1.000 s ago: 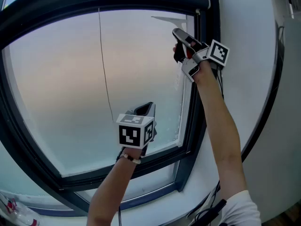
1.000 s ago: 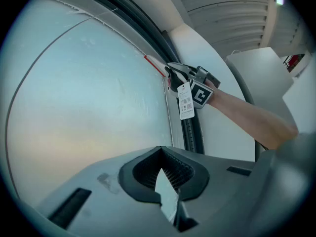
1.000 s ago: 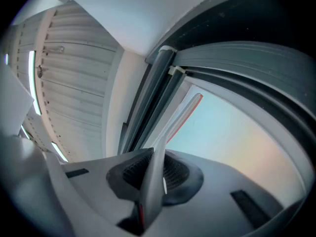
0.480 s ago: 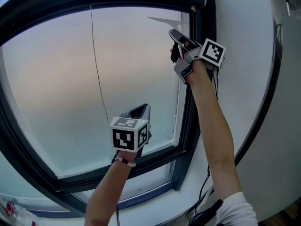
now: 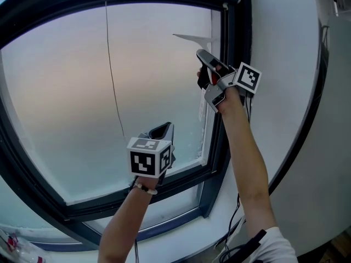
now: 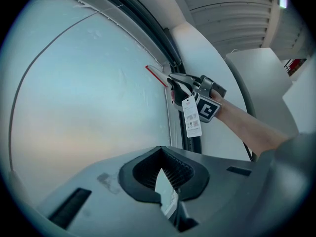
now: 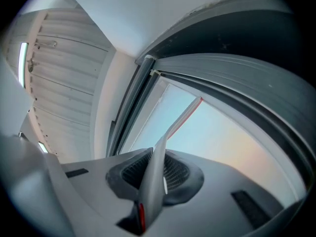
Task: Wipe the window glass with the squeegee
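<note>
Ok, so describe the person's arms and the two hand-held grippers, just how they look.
The left hand-held gripper and right hand-held gripper have grey bodies with dark ribbed pads, and each carries a white cube with black square markers. The arms are bare; a pale band circles the left wrist, a white short sleeve shows on the right, and black cables hang beside it.

Grey left claw [image 5: 164,128] and right claw [image 5: 205,57] each bear a white, black-marked cube [image 5: 148,158]; pale wristband [image 5: 143,188], white sleeve [image 5: 276,246], black cable [image 5: 239,201].
</note>
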Tool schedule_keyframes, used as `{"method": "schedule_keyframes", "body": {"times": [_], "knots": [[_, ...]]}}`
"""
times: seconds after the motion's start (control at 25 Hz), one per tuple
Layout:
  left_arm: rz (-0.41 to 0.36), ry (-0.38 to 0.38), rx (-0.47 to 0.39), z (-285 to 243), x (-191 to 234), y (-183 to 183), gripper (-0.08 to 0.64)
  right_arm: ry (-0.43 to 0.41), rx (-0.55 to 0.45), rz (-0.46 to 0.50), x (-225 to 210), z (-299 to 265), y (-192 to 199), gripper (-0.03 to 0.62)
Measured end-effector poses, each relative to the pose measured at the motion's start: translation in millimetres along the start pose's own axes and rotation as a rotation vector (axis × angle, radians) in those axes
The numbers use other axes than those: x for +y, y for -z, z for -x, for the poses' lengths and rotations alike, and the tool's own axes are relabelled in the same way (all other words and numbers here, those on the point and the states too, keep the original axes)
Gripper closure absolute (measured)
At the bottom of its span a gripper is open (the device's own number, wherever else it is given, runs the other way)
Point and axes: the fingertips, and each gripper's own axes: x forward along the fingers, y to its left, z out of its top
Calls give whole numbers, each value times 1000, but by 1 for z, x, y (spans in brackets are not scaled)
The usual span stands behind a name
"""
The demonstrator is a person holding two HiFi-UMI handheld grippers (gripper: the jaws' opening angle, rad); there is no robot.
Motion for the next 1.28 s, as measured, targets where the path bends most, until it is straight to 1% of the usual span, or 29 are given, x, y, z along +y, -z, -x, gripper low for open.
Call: {"method": "schedule_keyframes", "body": {"times": [0.24, 0.56, 0.8, 0.92, 1.04, 1.12, 1.28], "knots": [[6, 15, 7, -3, -11, 7, 560, -10, 6, -27, -11, 27, 31, 555], [32, 27, 43, -7, -18, 33, 560, -1, 22, -57, -29, 64, 77, 557], [83, 42, 91, 6, -16, 64, 560, 48, 42, -89, -41, 104, 129, 557], [64, 21, 81, -1, -15, 62, 560, 23, 44, -82, -50, 116, 142, 557], [59, 7, 80, -12, -17, 66, 560, 3, 47, -101, -64, 132, 155, 557], [74, 6, 89, -15, -16, 69, 560, -3, 60, -121, -70, 138, 166, 557], [132, 23, 114, -13, -15, 58, 560, 15, 95, -179, -70, 141, 176, 557]]}}
